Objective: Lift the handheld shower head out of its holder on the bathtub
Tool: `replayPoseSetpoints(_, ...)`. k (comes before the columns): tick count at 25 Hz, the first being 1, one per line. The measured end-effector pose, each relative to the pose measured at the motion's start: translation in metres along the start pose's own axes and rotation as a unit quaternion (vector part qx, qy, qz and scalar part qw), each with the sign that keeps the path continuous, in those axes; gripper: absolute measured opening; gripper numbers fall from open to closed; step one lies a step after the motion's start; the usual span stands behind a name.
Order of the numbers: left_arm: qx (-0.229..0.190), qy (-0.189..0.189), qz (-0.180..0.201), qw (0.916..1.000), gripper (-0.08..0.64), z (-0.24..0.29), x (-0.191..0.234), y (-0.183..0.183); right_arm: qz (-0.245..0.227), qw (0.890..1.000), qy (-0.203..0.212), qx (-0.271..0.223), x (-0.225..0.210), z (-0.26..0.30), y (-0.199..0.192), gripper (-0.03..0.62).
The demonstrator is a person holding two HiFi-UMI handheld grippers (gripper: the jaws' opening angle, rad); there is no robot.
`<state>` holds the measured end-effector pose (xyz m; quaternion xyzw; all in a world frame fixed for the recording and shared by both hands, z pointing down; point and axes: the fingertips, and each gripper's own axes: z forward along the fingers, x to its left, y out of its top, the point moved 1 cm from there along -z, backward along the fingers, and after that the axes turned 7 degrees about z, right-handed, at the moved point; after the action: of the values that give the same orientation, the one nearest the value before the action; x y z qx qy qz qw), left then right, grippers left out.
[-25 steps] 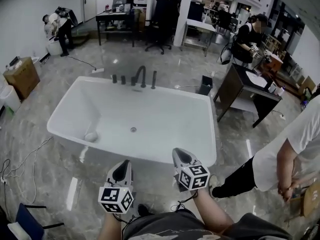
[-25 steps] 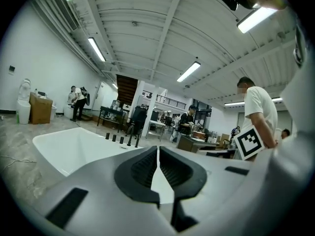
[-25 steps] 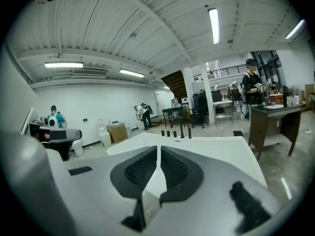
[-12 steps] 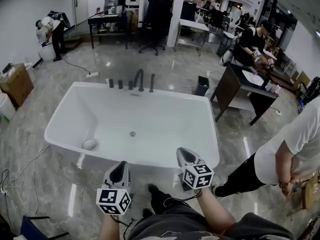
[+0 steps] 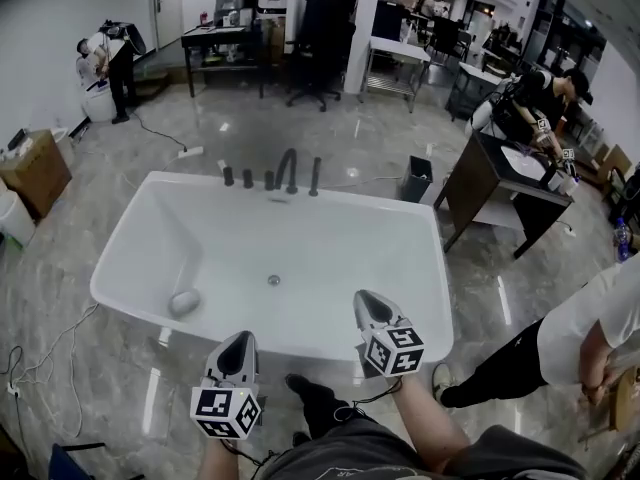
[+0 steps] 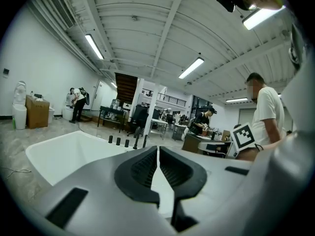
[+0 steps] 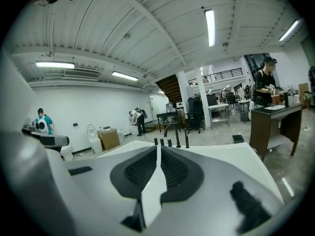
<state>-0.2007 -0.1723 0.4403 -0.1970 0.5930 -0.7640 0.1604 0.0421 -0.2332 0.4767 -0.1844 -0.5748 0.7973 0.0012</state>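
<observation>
The white bathtub (image 5: 130,298) fills the middle of the head view. On its far rim stand three short dark knobs (image 5: 247,179), a curved spout (image 5: 288,168) and the slim upright shower head (image 5: 315,176) in its holder. The same shower head (image 7: 187,141) shows far ahead in the right gripper view, and the row of fittings (image 6: 135,141) in the left gripper view. My left gripper (image 5: 238,343) is shut and empty just short of the near rim. My right gripper (image 5: 365,298), also shut and empty, reaches over the near rim. Both are a tub's width from the fittings.
A round pale object (image 5: 182,301) lies in the tub near the drain (image 5: 273,280). A person in a white shirt (image 5: 590,328) stands at the right. A dark desk (image 5: 510,183) and a bin (image 5: 416,178) stand beyond the tub's right end. Cables (image 5: 40,358) trail on the floor at left.
Both grippers have come forward to the tub's near rim, still shut. The wearer's leg now shows stepping forward below them.
</observation>
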Motion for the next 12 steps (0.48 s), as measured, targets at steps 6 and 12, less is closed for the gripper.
replayPoseSetpoints(6,0.020,0.000,-0.004,0.9998,0.026,0.080,0.031,0.003,-0.003,1.000,0.001,-0.005,-0.040,0.071,0.022,0.035)
replayPoseSetpoints(12,0.034,-0.012,0.004,0.9993,0.026,0.171,0.049,0.020,0.013,1.000,-0.021,-0.005,-0.097,0.140,0.048,0.035)
